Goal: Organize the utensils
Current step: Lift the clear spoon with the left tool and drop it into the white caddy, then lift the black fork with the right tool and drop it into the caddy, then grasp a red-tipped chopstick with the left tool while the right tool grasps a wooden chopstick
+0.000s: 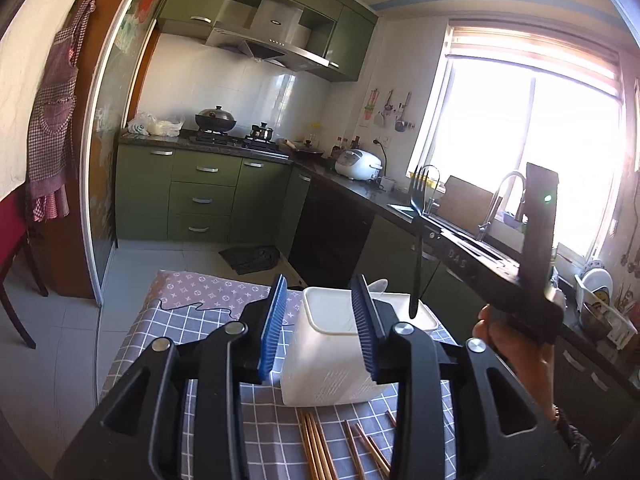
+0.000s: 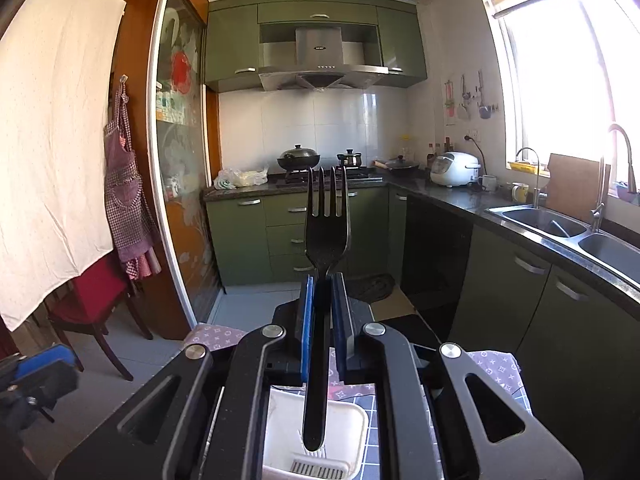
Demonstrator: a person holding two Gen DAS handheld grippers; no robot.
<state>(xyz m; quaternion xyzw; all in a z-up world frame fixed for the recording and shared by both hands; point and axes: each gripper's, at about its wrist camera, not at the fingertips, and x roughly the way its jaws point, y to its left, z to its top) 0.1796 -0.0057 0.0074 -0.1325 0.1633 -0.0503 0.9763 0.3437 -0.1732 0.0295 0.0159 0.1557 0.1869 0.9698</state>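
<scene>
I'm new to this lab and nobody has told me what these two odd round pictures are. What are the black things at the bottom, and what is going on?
No robot here: a person holds a pair of hand-held tongs in each hand, with a wide-angle camera on each looking forward along its fingers. One picture comes from the left tongs, which are open in front of a white utensil holder on a checked tablecloth. Wooden chopsticks lie on the cloth in front of the holder. The other picture comes from the right tongs, shut on a black fork held tines up, handle end just above the holder's opening. The left view also shows the person's right hand. Behind is a green kitchen.
</scene>
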